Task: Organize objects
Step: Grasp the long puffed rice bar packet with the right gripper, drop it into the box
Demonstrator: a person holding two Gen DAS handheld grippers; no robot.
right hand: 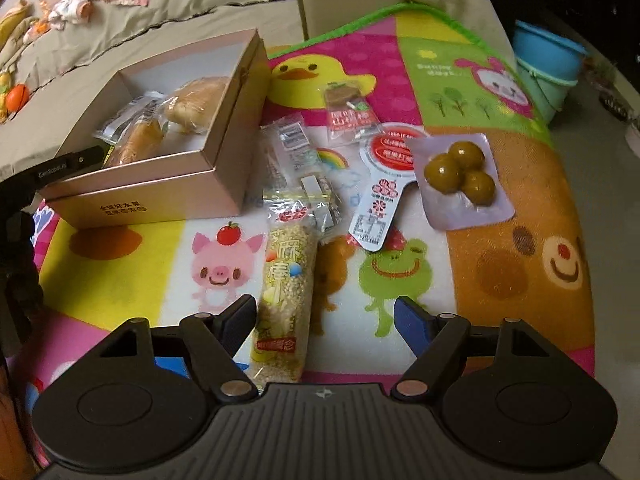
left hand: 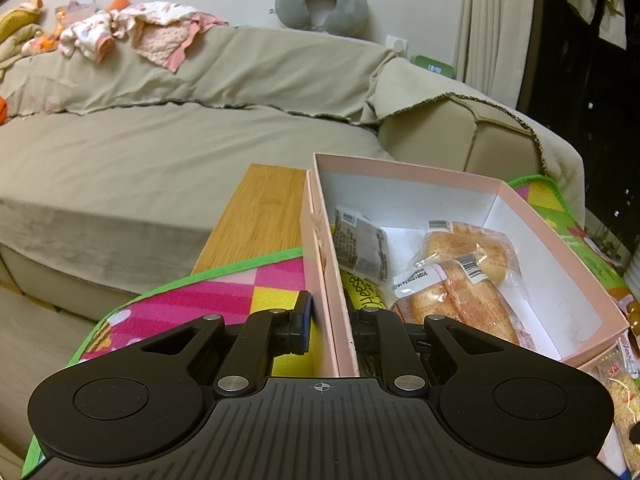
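Observation:
A pink box stands on a colourful cartoon mat and holds wrapped bread rolls and a grey packet. My left gripper is shut on the box's left wall, one finger outside and one inside. The box also shows in the right wrist view, with the left gripper at its left end. My right gripper is open, low over the mat, with a yellow grain bar packet between its fingers. A pack of green plums, a white and red packet and a red snack packet lie beyond.
A beige sofa with baby clothes and a grey neck pillow lies behind the table. A wooden board shows left of the box. Clear wrapped packets lie beside the box. A blue tub stands far right.

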